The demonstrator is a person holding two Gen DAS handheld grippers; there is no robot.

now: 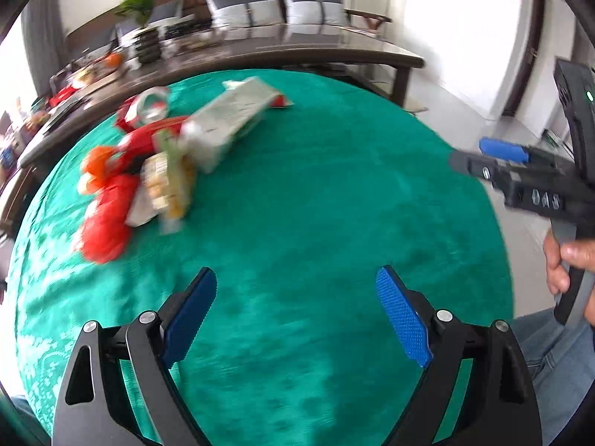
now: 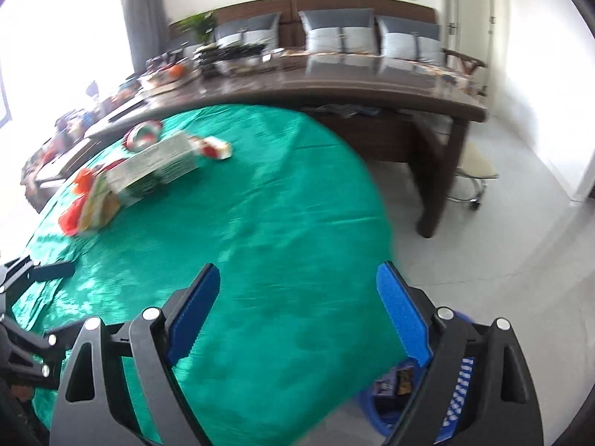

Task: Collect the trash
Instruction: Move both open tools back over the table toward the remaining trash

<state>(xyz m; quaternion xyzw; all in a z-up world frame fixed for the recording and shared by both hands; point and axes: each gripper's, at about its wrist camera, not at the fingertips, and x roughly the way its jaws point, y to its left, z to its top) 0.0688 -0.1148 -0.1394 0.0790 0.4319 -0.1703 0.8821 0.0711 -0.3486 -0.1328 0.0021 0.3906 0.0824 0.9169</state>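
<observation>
green tablecloth (image 1: pixel 316 204), red wrappers (image 1: pixel 108 223), blue basket (image 2: pixel 455 409)

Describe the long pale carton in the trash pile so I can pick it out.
On the green tablecloth, the trash pile sits far left. The long pale carton lies diagonally across its top, grey-white and boxy, unlike the red wrappers and round red-white can beside it.

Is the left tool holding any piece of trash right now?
No, the left tool is open and empty above the green cloth, away from the trash pile.
</observation>
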